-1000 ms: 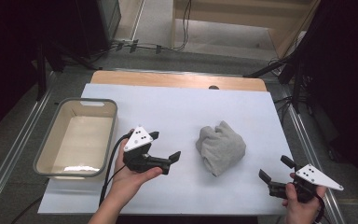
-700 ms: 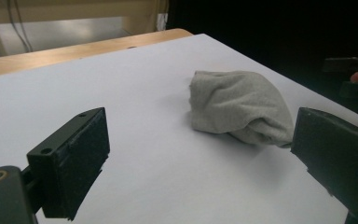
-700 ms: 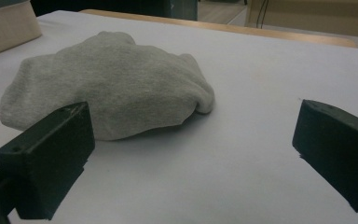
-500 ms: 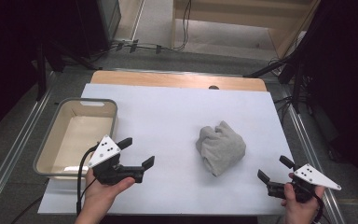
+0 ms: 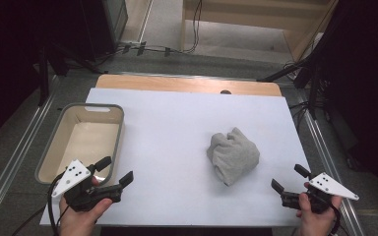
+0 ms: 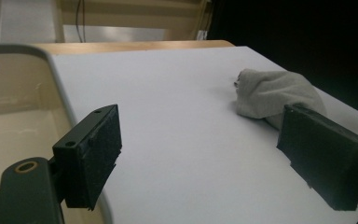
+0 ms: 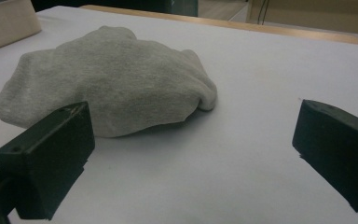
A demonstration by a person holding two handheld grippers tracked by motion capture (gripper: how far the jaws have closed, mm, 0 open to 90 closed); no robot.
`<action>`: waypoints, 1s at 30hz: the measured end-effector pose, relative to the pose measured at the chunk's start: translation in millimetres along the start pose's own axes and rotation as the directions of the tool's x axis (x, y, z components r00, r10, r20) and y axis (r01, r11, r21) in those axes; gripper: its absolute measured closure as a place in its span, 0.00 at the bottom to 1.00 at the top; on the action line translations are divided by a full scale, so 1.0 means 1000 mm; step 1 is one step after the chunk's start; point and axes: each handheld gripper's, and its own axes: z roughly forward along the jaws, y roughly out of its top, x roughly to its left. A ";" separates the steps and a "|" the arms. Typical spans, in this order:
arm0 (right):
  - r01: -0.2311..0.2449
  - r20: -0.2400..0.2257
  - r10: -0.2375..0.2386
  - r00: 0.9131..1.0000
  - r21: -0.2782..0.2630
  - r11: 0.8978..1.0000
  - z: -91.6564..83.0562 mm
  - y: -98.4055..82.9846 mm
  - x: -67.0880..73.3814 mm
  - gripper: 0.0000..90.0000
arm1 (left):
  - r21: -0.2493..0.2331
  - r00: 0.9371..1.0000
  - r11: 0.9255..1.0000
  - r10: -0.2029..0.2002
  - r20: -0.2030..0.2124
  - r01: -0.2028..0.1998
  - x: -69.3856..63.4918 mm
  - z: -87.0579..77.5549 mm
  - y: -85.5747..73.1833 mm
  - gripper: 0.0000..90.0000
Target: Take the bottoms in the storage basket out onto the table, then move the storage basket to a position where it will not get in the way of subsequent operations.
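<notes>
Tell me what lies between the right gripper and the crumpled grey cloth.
Nothing: bare white tabletop separates the right gripper from the crumpled grey cloth, seen in the high and right gripper views.

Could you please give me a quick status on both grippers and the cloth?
Left gripper open, jaws just closing slightly, empty, beside bin. Right gripper open, empty. Cloth bunched on table, untouched. Nothing in the way.

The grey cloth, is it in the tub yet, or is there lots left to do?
Not yet. The grey cloth lies crumpled on the white table, and the tub looks empty. In hand: nothing; the left claw by the tub and the right claw near the cloth are both open. Grabbing and moving it are left.
</notes>
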 end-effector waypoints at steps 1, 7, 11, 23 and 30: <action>0.000 -0.002 0.000 1.000 0.000 1.000 0.000 0.000 0.000 0.00 | 0.000 1.000 1.000 0.000 0.000 0.000 0.000 0.000 0.000 0.15; 0.001 0.002 -0.001 1.000 0.002 1.000 0.001 0.000 0.000 0.00 | -0.002 0.999 1.000 -0.019 -0.034 0.019 0.010 -0.018 -0.014 0.16; 0.002 0.001 -0.002 1.000 0.002 1.000 0.001 -0.001 0.000 0.00 | -0.007 0.999 1.000 -0.023 -0.046 0.023 0.013 -0.027 -0.020 0.18; 0.002 -0.001 -0.002 1.000 0.005 1.000 0.002 -0.001 0.001 0.00 | -0.020 0.997 0.999 -0.030 -0.076 0.029 0.021 -0.059 -0.040 0.37; 0.005 -0.007 -0.005 1.000 0.006 1.000 0.003 -0.001 0.002 0.00 | -0.012 0.991 0.998 -0.062 -0.117 0.061 0.032 -0.077 -0.054 0.65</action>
